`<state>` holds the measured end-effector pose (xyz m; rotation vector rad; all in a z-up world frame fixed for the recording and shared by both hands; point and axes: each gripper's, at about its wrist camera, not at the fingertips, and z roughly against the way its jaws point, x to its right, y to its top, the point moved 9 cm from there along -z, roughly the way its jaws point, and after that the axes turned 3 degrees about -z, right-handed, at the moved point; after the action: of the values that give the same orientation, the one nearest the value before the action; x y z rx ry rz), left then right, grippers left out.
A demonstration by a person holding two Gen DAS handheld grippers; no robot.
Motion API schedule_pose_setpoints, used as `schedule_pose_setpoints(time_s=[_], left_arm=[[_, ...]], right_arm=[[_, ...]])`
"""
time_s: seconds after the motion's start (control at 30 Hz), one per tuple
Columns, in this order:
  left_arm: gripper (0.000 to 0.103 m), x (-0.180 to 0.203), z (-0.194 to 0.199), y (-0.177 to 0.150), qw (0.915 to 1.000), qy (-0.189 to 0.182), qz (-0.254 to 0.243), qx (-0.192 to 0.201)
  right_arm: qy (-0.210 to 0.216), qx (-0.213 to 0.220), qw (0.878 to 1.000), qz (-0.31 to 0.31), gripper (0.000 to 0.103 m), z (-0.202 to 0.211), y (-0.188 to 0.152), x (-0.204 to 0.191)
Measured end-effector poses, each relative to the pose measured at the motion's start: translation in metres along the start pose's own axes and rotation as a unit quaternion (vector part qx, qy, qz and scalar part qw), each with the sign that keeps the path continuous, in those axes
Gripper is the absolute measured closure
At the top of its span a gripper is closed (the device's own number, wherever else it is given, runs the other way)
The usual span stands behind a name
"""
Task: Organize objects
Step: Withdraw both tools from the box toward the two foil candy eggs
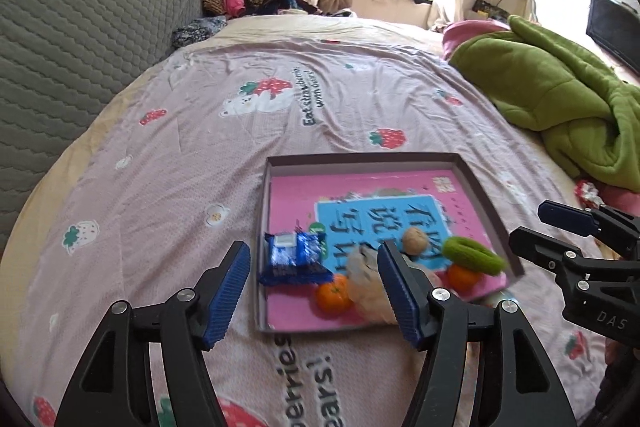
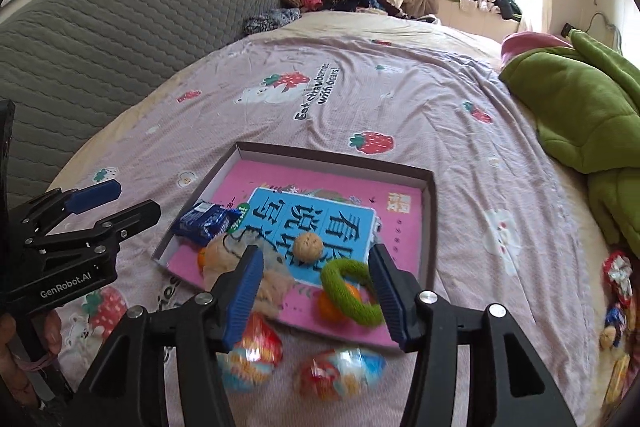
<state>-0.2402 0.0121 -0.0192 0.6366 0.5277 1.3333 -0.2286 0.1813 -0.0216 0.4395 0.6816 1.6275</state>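
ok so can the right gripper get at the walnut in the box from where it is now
Probably yes. The right gripper is open and empty, and the walnut sits exposed on the blue book cover just ahead. The green ring lies nearer but off to one side.

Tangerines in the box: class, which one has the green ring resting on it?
The tangerine near the box's right side sits under the green ring. The other tangerine, beside the blue snack packet, is uncovered.

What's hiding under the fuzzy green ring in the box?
Under the green ring sits an orange, and only part of it peeks out. Both rest on the pink book in the box. Anything else under the ring is covered.
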Motion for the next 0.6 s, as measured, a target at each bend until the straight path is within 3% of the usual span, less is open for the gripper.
schedule_pose_setpoints(time_s=[0.23,0.6], left_arm=[[0.035,0.032,0.025,-0.029,0.9996,-0.019,-0.019,-0.005],[0.035,0.074,0.035,-0.067,0.9977,-0.028,-0.058,-0.019]], right_arm=[[0.006,0.002,1.0,-0.023,0.045,0.031,-0.036,0.01],[0.002,-0.012,0.998,-0.066,0.044,0.046,-0.088,0.035]])
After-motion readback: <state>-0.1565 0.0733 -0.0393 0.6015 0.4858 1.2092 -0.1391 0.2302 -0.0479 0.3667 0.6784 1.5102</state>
